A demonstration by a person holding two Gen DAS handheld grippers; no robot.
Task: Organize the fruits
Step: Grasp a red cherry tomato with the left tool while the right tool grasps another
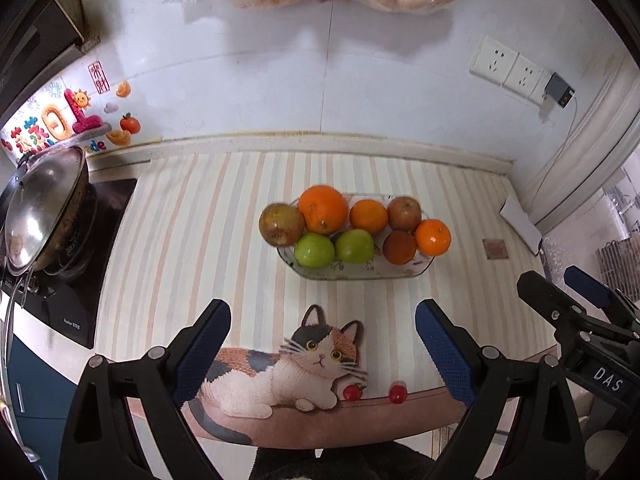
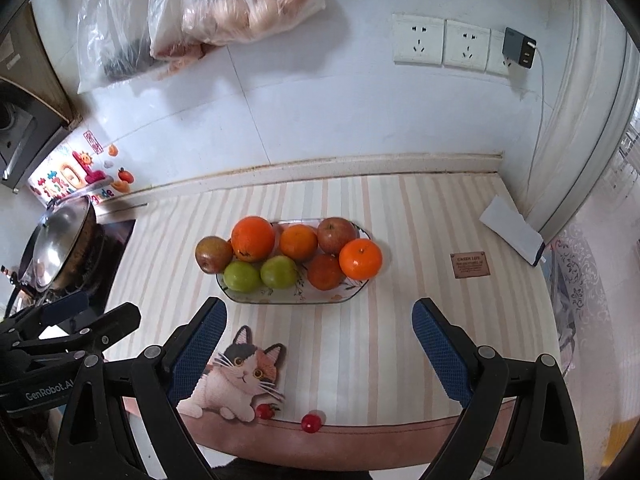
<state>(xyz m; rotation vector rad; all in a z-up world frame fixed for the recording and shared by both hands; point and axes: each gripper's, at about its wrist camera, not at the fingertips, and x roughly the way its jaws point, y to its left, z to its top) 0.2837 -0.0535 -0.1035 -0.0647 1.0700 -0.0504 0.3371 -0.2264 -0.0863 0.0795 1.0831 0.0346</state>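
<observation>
A glass tray point(image 1: 352, 274) point(image 2: 280, 298) stands mid-counter on a striped mat, full of fruit. It holds a large orange point(image 1: 323, 209) point(image 2: 253, 238), smaller oranges point(image 1: 432, 237) point(image 2: 360, 259), two green apples point(image 1: 314, 249) point(image 2: 242, 276) and reddish apples point(image 1: 281, 224) point(image 2: 213, 254). My left gripper point(image 1: 322, 344) is open and empty, in front of the tray. My right gripper point(image 2: 318, 344) is open and empty, also in front of the tray. Each gripper shows in the other's view, the right point(image 1: 576, 300) and the left point(image 2: 88, 316).
A lidded wok point(image 1: 44, 208) point(image 2: 60, 240) sits on a stove at the left. The tiled wall carries sockets point(image 2: 440, 46) and hanging plastic bags point(image 2: 224, 12). A white card point(image 2: 512, 230) lies at the right. The mat's cat picture point(image 1: 296, 368) marks the counter's front edge.
</observation>
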